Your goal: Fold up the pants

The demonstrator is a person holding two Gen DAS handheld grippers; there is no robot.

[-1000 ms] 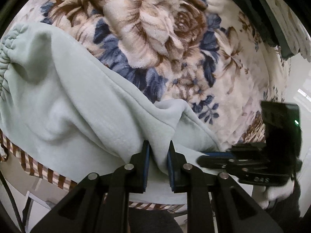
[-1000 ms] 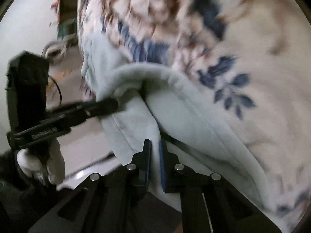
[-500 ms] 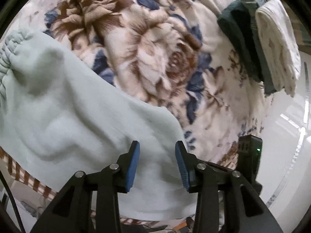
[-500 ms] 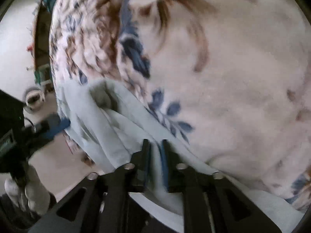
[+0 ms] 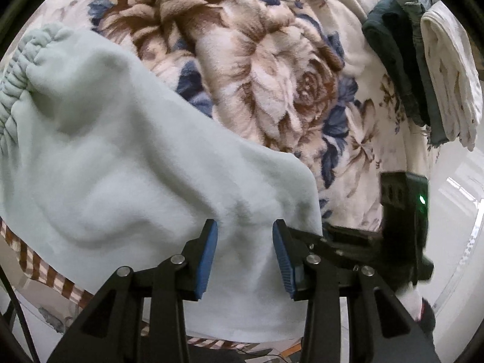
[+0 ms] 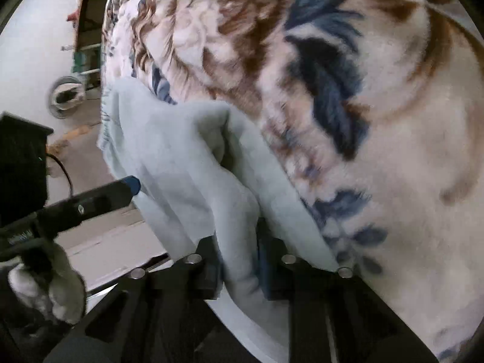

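Pale green fleece pants [image 5: 121, 166] lie on the floral blanket, with the gathered waistband [image 5: 15, 75] at the far left. My left gripper [image 5: 244, 236] hovers just over the near edge of the pants, open, its blue pads [image 5: 208, 251] apart with only flat cloth behind them. In the right wrist view the pants [image 6: 181, 157] are bunched into a thick fold. My right gripper [image 6: 239, 251] is closing on that fold, which fills the gap between its jaws. The left gripper's fingertip [image 6: 130, 184] shows at the left of this view.
The floral blanket [image 5: 272, 75] covers the bed. A stack of folded dark and white clothes [image 5: 423, 75] sits at its far right. A brown striped cloth [image 5: 39, 269] hangs below the pants at the bed's edge. A gloved hand [image 6: 51, 287] holds the left gripper.
My left gripper let go of the raised fold and opened; that cloth now lies flatter. My right gripper loosened from the hem, moved, and now has a thicker fold between its jaws.
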